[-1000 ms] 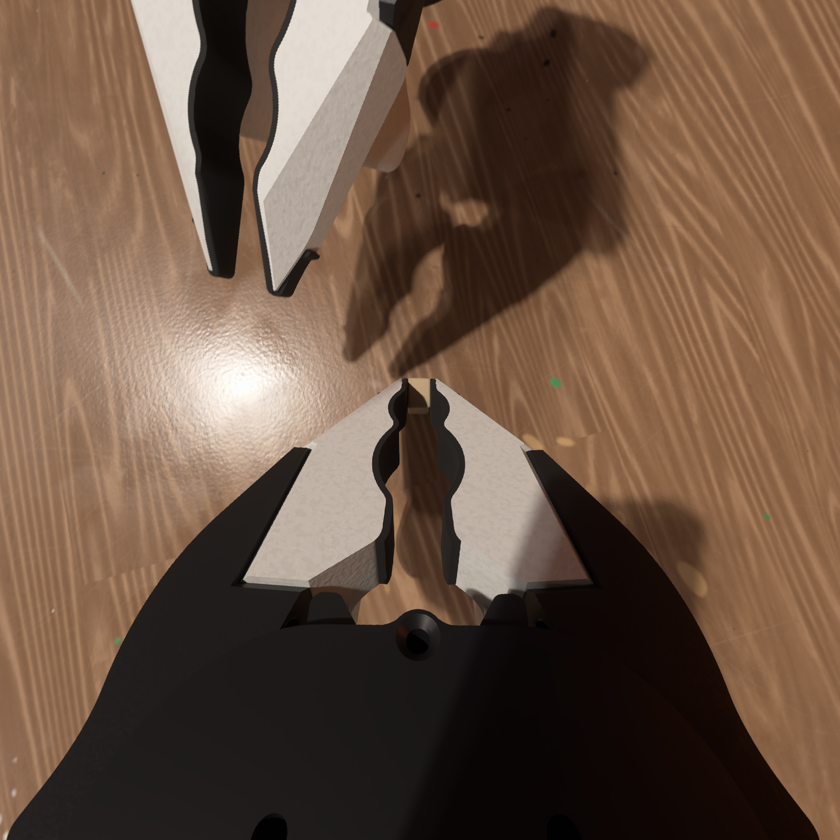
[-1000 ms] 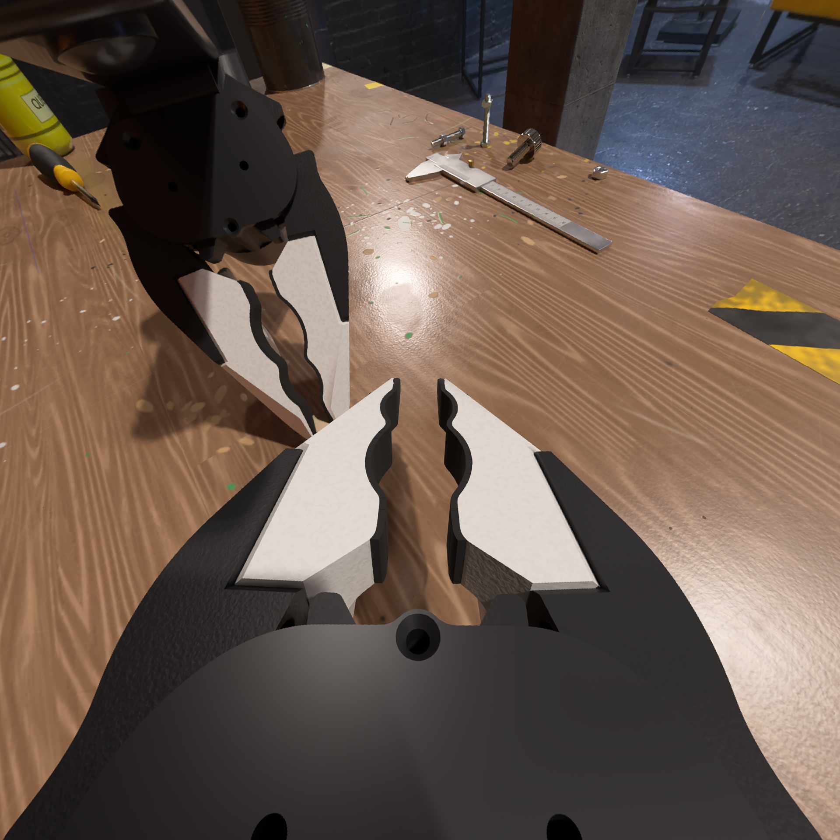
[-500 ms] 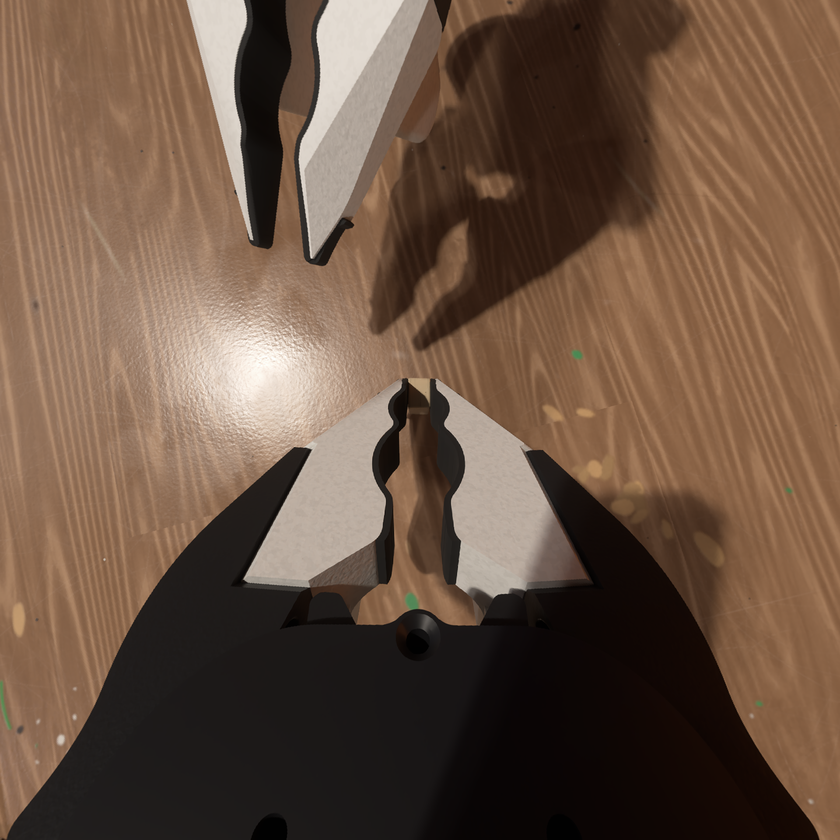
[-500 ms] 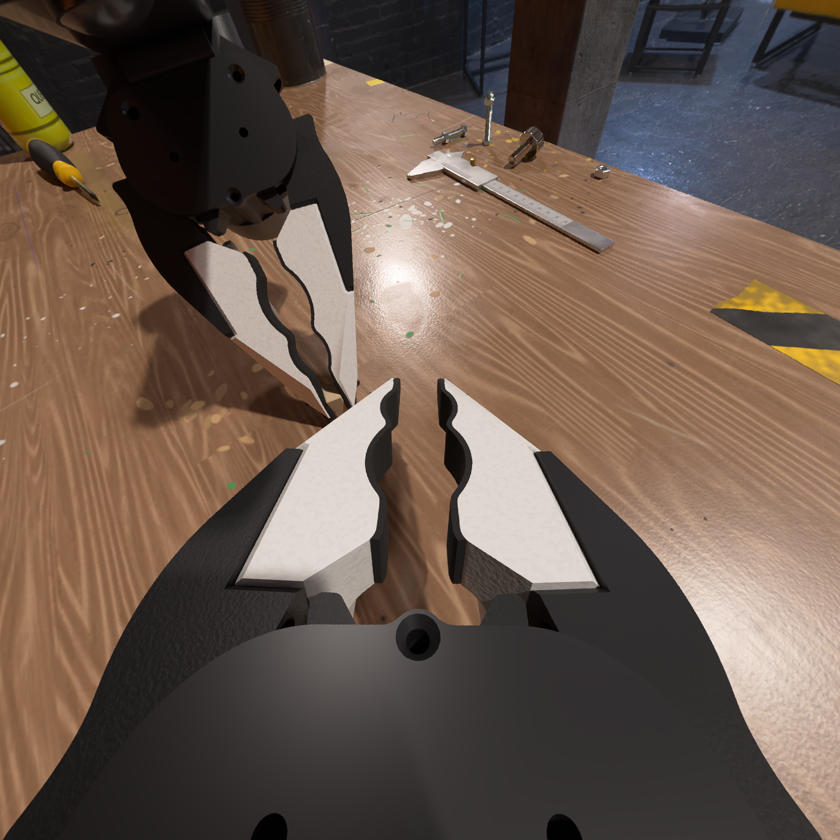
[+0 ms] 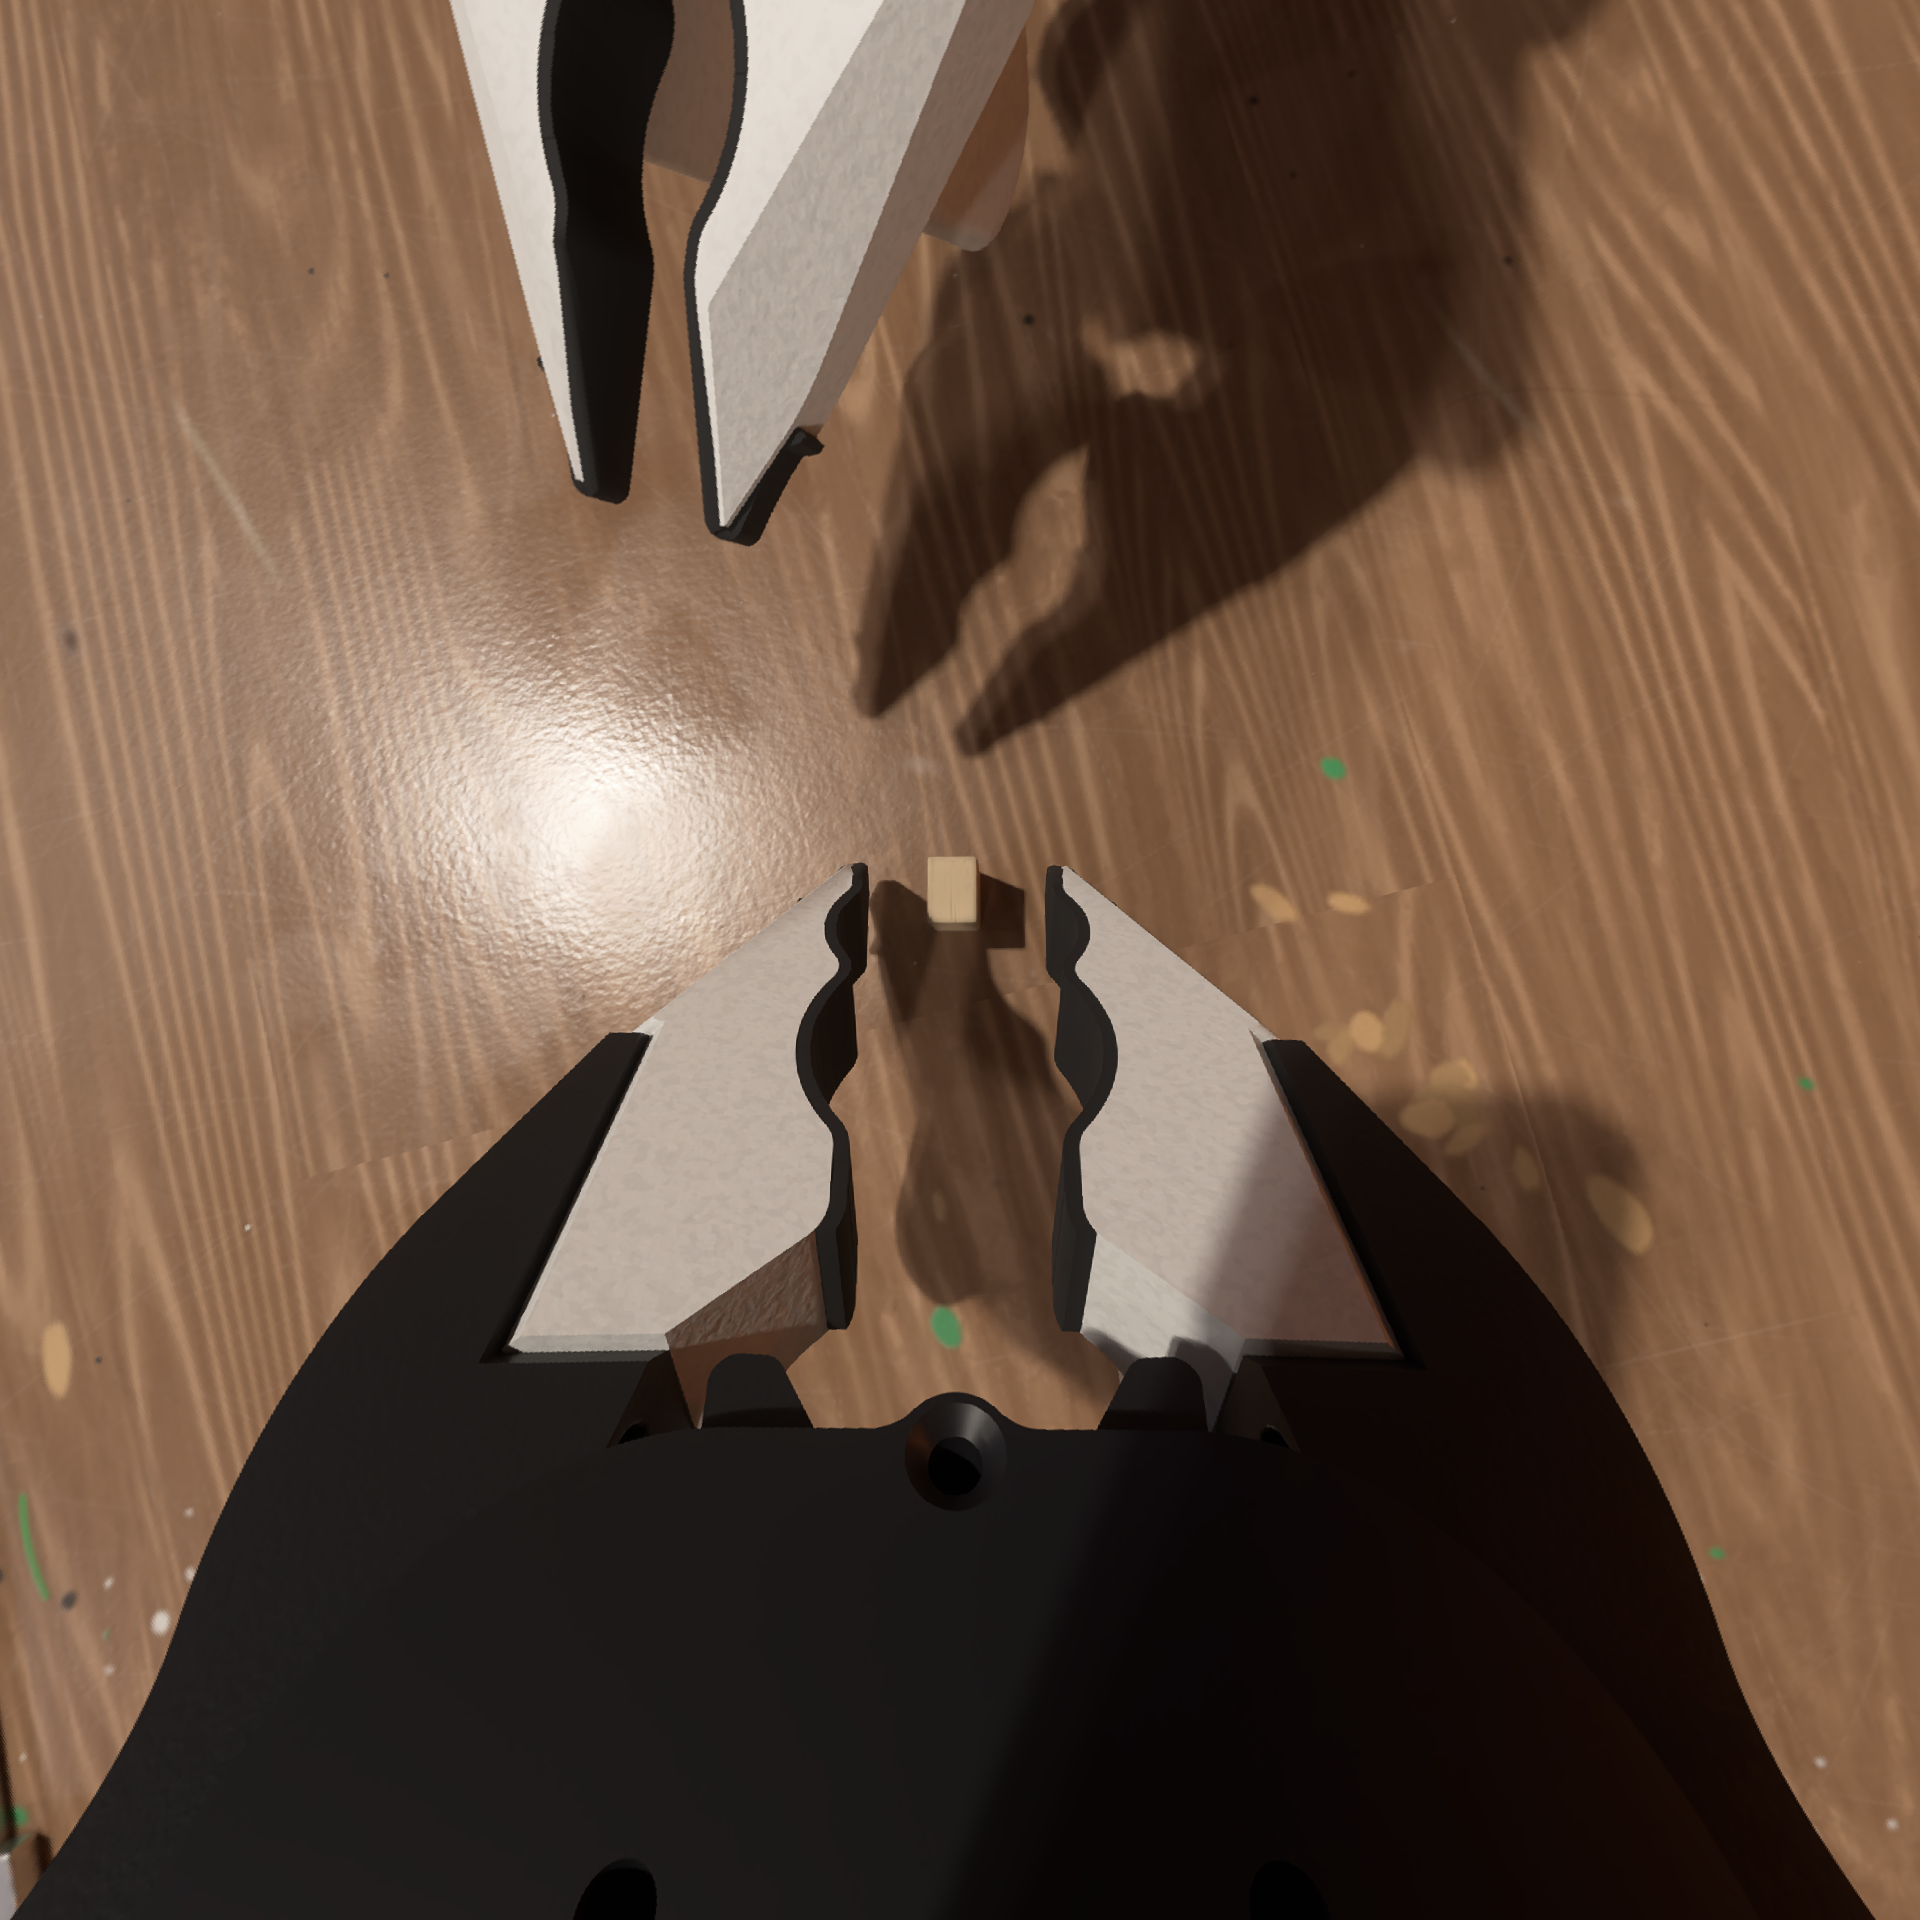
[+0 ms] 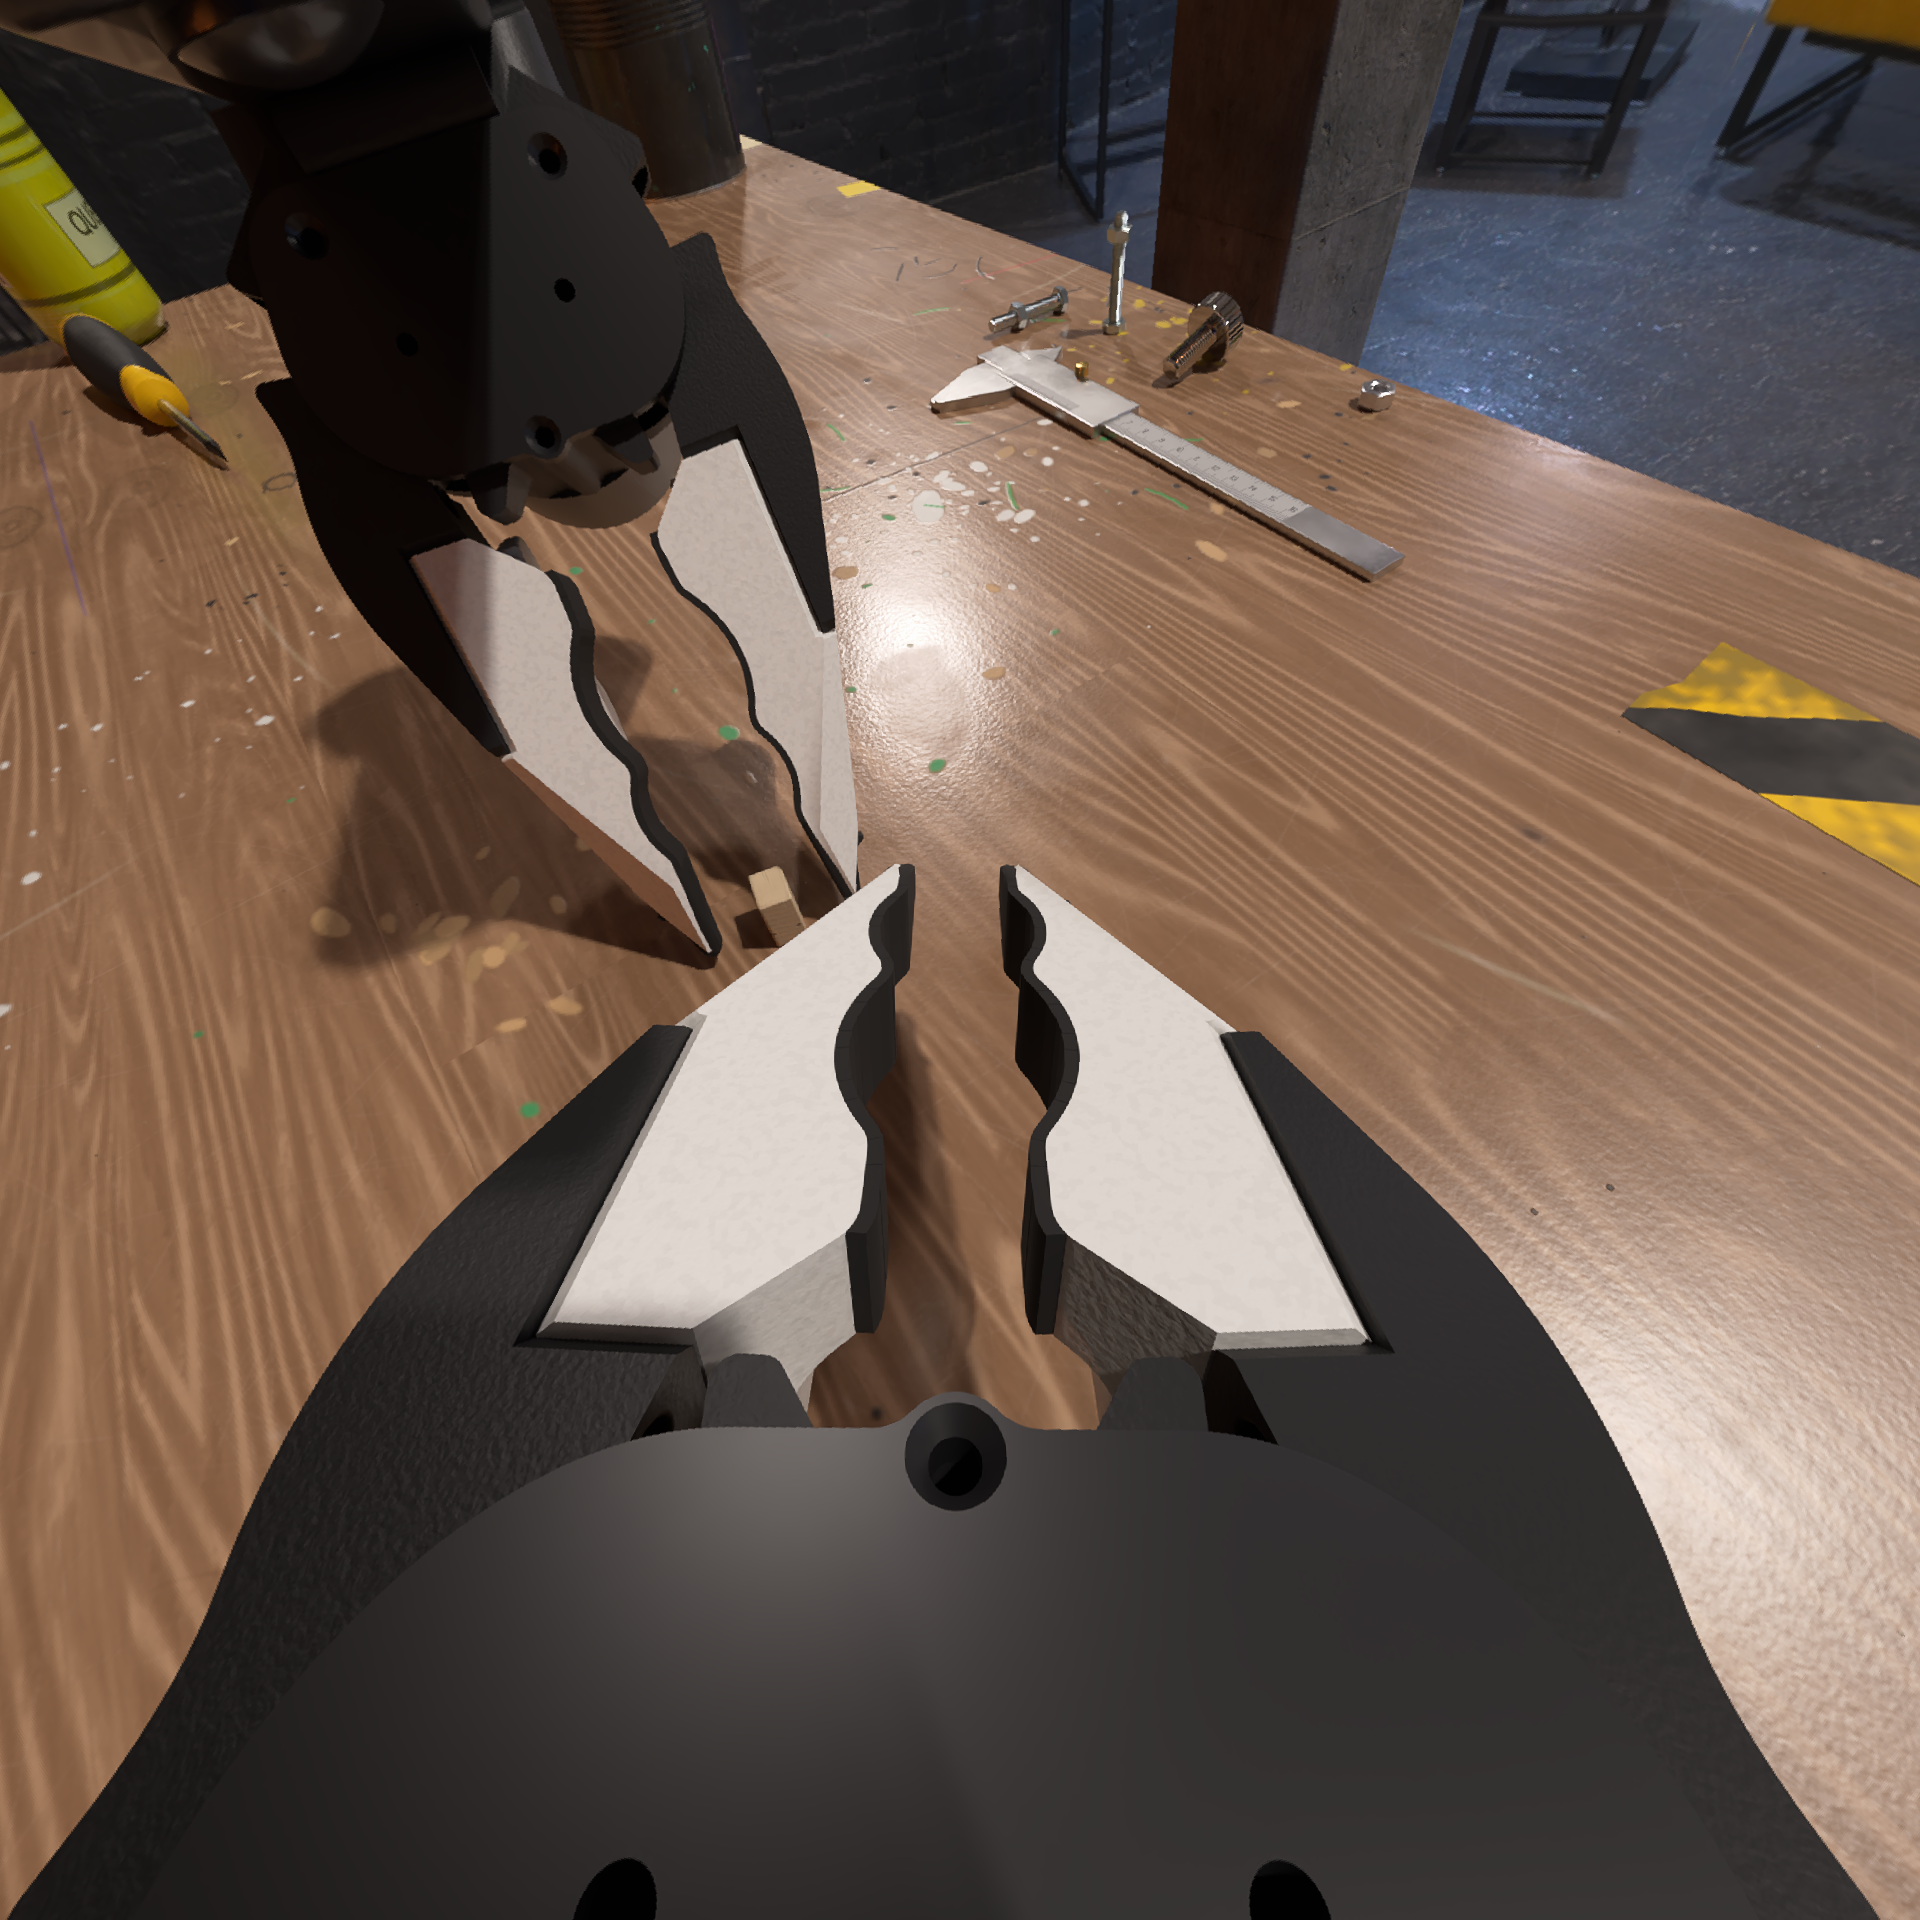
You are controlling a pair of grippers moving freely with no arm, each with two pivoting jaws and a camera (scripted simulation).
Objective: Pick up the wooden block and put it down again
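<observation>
With the left claw [image 5: 954,899] released and the small wooden block [image 5: 952,890] sitting free on the table [image 5: 312,831] between its tips at frame centre, withdrawing crookedly could clip the block, or bump the empty, slightly parted right claw [image 5: 665,499] hovering at upper centre.

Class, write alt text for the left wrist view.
A small wooden block sits on the wooden workbench between the open fingers of the left hand-held gripper, touching neither. The right hand-held gripper points in from above, empty.
</observation>
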